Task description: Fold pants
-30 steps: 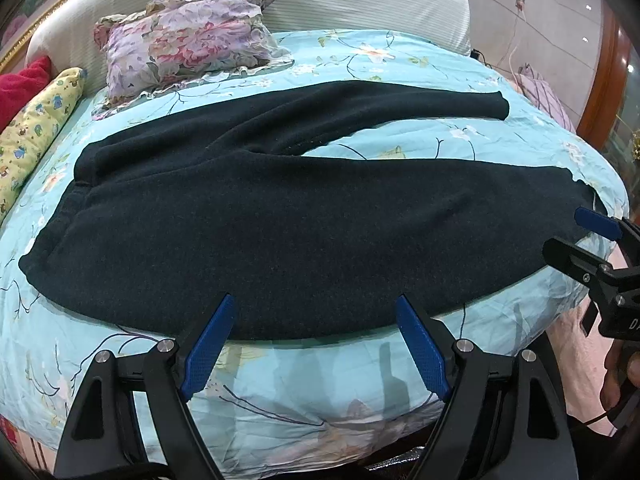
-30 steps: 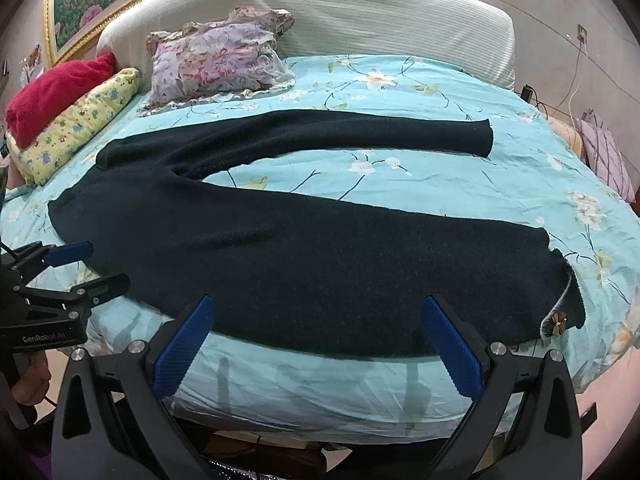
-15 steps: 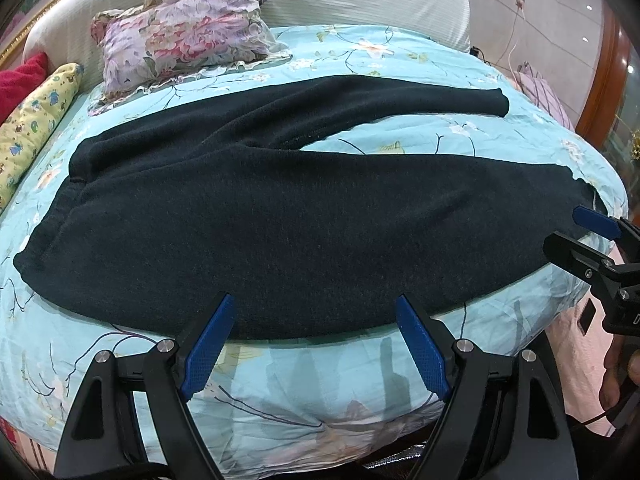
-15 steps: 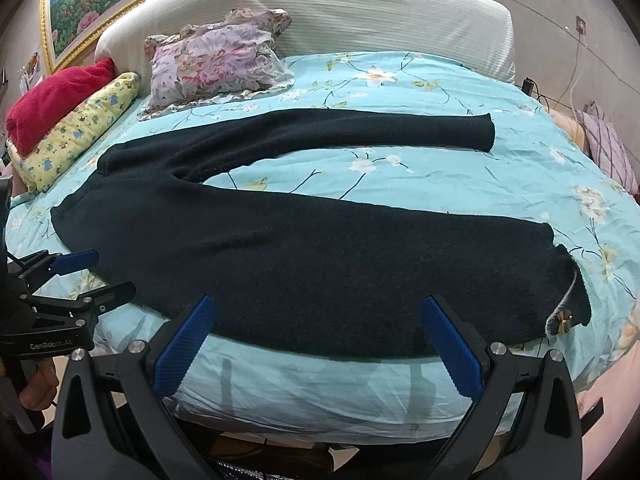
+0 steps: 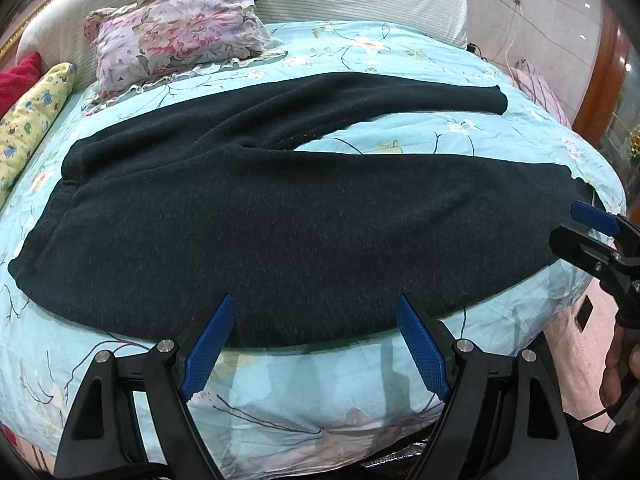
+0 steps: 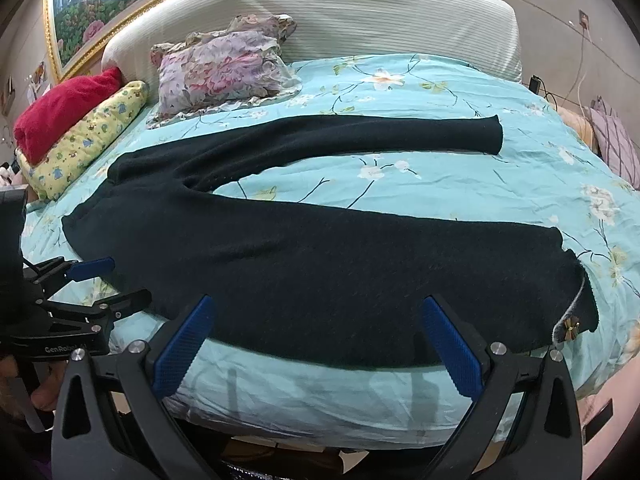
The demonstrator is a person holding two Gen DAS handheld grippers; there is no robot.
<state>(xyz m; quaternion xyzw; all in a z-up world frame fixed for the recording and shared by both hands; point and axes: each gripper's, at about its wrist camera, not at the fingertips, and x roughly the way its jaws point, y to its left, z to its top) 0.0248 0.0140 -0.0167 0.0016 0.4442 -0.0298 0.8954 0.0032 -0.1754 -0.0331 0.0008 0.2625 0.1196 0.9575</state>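
Lying flat across the bed, the dark pants spread their two legs apart, the nearer leg running along the bed's front edge and the farther one angled toward the middle. The left gripper hovers at that front edge with its fingers wide apart, holding nothing. The right gripper hangs likewise, fingers spread. A floral pillow sits near the headboard.

Location: home bedroom. Indicators: bed with floral turquoise sheet, padded white headboard at far side, floral pillow and red cushion far left, gilt-framed painting above.
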